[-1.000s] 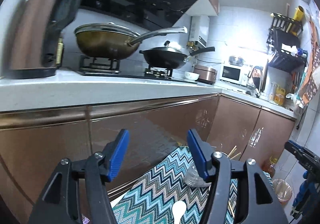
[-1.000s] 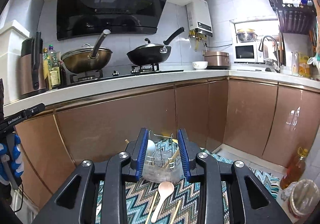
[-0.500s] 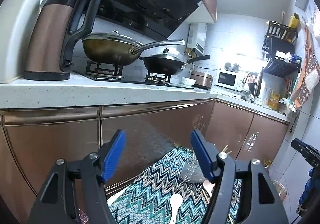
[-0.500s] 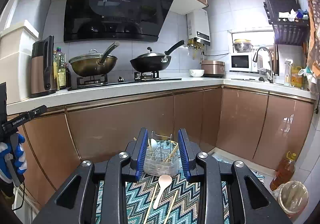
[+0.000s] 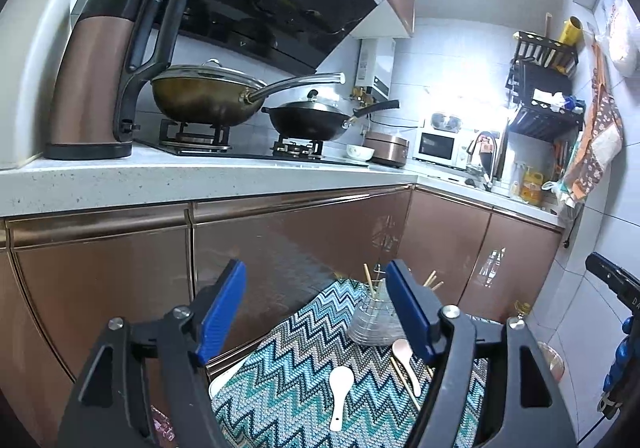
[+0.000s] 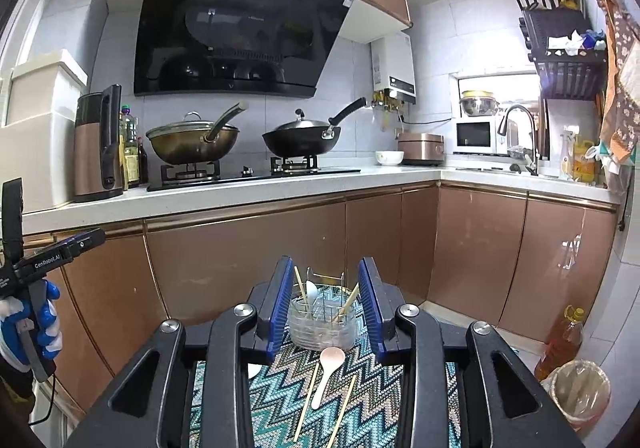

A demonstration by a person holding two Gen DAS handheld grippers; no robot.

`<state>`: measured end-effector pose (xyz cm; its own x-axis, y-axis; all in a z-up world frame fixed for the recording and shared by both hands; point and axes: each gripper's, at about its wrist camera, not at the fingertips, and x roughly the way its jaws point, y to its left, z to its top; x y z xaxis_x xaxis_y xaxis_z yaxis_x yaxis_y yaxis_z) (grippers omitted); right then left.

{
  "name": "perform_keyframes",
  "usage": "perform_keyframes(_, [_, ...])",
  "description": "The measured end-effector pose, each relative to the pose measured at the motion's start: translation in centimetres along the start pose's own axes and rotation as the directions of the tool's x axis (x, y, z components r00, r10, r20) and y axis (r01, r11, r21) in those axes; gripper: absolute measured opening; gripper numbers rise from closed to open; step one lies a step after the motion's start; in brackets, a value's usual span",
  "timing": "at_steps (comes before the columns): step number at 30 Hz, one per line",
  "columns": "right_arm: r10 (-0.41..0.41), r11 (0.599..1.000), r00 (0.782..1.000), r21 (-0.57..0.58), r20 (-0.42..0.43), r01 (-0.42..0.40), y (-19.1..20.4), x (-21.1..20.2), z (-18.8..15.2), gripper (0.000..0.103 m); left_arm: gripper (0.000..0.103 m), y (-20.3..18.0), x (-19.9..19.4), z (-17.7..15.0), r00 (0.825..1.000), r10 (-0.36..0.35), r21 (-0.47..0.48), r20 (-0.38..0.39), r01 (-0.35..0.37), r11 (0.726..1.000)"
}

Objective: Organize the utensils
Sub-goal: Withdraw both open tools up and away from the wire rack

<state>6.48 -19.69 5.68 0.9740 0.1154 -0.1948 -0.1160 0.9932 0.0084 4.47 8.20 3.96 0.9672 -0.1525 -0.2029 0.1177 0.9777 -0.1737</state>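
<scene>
A clear utensil holder (image 6: 322, 322) with a wire insert stands on a zigzag mat (image 6: 360, 380) on the floor. It holds a white spoon and some chopsticks. In front of it lie a pale pink spoon (image 6: 330, 368) and two loose chopsticks (image 6: 306, 400). A white spoon (image 5: 340, 388) lies further left on the mat (image 5: 288, 388), near the pink spoon (image 5: 404, 360) and the holder (image 5: 374, 318). My left gripper (image 5: 316, 268) hovers above the mat, its jaws wide and opening, nothing between them. My right gripper (image 6: 326, 268) hangs before the holder, jaws narrowly apart, opening slightly, empty.
Copper cabinet doors (image 6: 248, 260) run behind the mat under a white counter (image 6: 280, 187) with two woks and a kettle (image 5: 100, 87). An oil bottle (image 6: 560, 344) and a lined bin (image 6: 580, 388) stand on the floor at right. A gloved hand (image 6: 32, 324) holds the left gripper.
Both grippers have drawn back from the cabinets and the mat, so the holder and spoons look farther off. The left jaws have spread wider.
</scene>
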Motion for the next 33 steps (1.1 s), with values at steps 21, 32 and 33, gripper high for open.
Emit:
perform_keyframes(21, [-0.018,1.0,0.999,0.011,0.048,0.017,-0.7,-4.2,0.7,0.038,0.071,-1.4,-1.8,-0.2,1.0,-0.015,0.034,0.015,0.014,0.999])
perform_keyframes(32, [-0.016,1.0,0.999,0.025,-0.031,0.016,-1.7,-0.8,-0.8,0.04,0.071,-1.0,2.4,-2.4,0.994,-0.036,0.026,-0.099,0.039,0.999])
perform_keyframes(33, [-0.015,1.0,0.999,0.027,-0.04,0.016,-1.8,-0.4,-1.0,0.04,0.071,-0.9,3.0,-2.7,0.993,-0.037,0.024,-0.113,0.04,0.999])
